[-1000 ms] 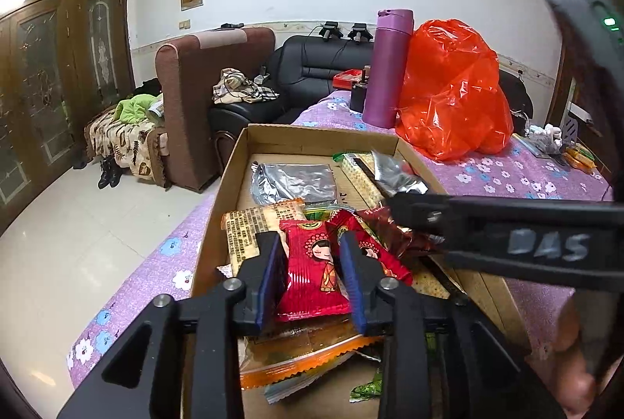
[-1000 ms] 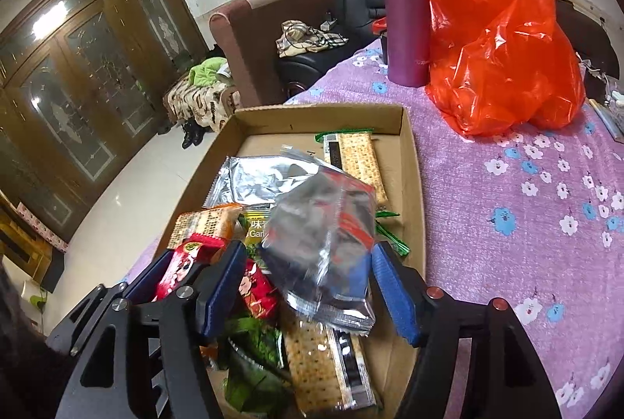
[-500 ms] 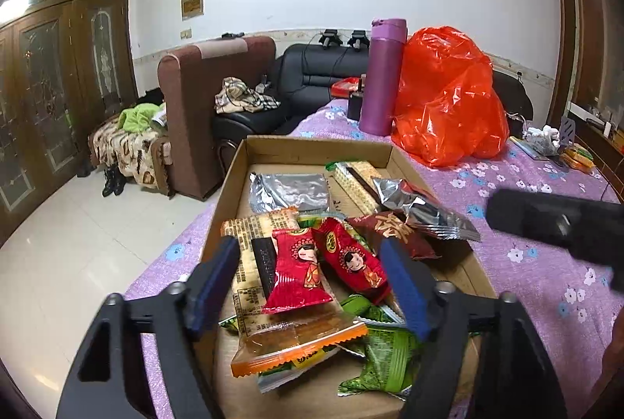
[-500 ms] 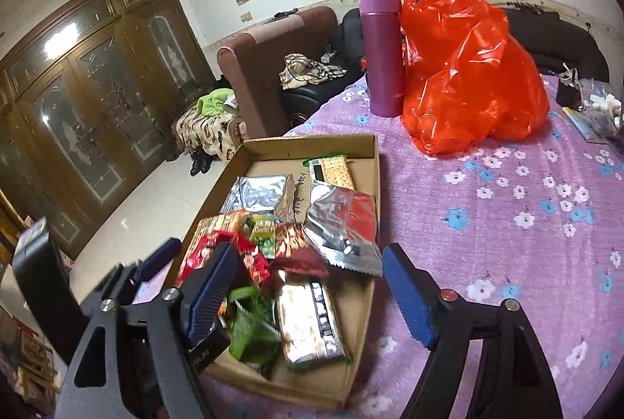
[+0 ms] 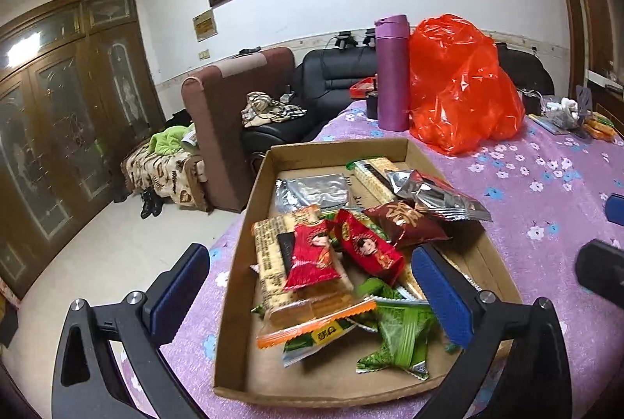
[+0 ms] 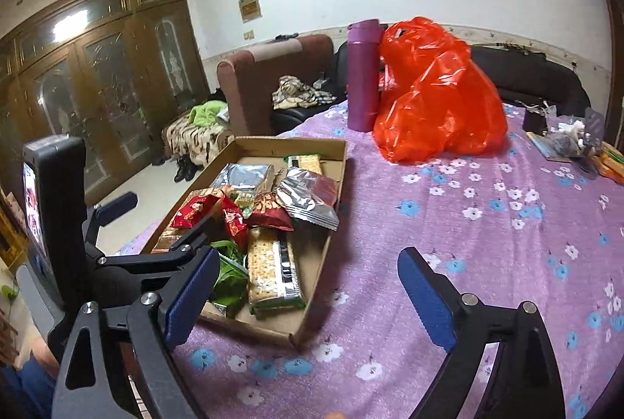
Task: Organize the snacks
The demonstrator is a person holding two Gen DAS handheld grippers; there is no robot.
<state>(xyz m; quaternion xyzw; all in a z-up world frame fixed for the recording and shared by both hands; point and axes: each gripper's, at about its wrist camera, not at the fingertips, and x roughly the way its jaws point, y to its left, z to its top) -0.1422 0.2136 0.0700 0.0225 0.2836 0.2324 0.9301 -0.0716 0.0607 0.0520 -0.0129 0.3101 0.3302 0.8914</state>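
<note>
A shallow cardboard box (image 5: 339, 148) (image 6: 296, 142) on the purple flowered cloth holds several snack packets. Among them are two red doll-print packets (image 5: 312, 255), a silver packet (image 5: 440, 197) (image 6: 312, 197), green packets (image 5: 397, 341) and a cracker pack (image 6: 273, 271). My left gripper (image 5: 310, 255) hovers at the box's near end. Its jaws are opening wide and the pads touch nothing. My right gripper (image 6: 308, 255) stands over the box's near right corner and the cloth. Its jaws are opening too, with nothing between them.
A red-orange plastic bag (image 6: 436, 95) and a tall purple bottle (image 6: 362, 76) stand on the table behind the box. Small items (image 6: 565, 142) lie at the far right. Bare cloth (image 6: 487, 224) spreads right of the box. An armchair and sofa stand beyond the table.
The left gripper let go of the red doll packet, opened wide and drew back. The right gripper released the silver packet, which now lies in the box, and pulled back to the right.
</note>
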